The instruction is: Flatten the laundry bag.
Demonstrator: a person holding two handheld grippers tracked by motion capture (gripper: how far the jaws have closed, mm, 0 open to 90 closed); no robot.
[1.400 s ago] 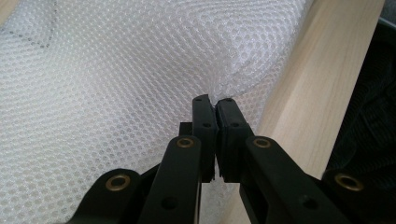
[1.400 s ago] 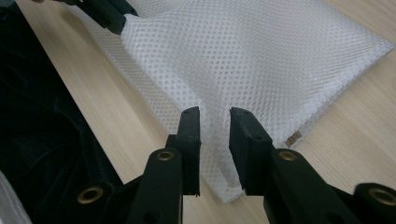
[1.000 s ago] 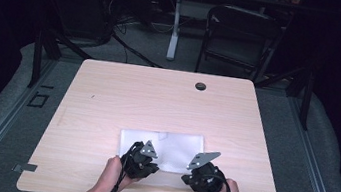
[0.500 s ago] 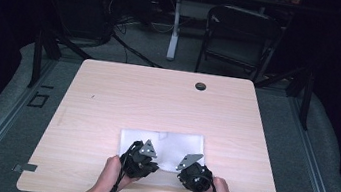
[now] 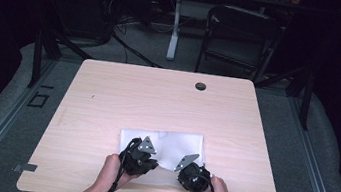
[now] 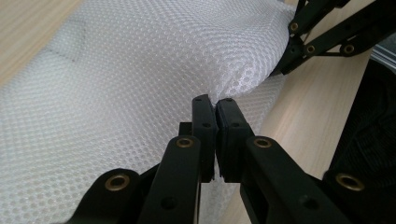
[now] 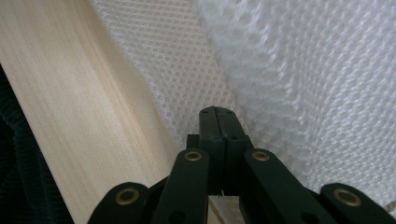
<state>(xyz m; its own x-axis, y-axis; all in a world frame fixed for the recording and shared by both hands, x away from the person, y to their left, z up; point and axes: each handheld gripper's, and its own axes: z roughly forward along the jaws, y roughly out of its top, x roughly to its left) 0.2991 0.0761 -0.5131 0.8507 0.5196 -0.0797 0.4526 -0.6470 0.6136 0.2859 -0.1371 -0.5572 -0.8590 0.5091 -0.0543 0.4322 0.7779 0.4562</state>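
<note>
Since a second ago the right gripper point(image 5: 188, 163) has slid inward along the near edge of the table point(image 5: 107, 97), toward the left gripper point(image 5: 147, 149), and both hands stay low at that edge.

On the table, past both pairs of jaws, lies a white mesh cloth point(image 5: 172, 144), spread flat at its far side and gathered at its near side. In the left gripper view the mesh point(image 6: 140, 70) rises ahead of the jaws in a rounded fold, and a pinch of it sits between the tips; those jaws are pressed together on it with only a thin seam between them. Up and to the right of them, the other gripper's black linkage meets the same fold at its far corner.

In the right gripper view the jaws are closed tight, tips touching, with the mesh point(image 7: 289, 70) running ahead and to their right and bare wood to their left. The edge of the cloth seems to pass under or between the tips, but the close blur makes the hold itself hard to confirm.
</note>
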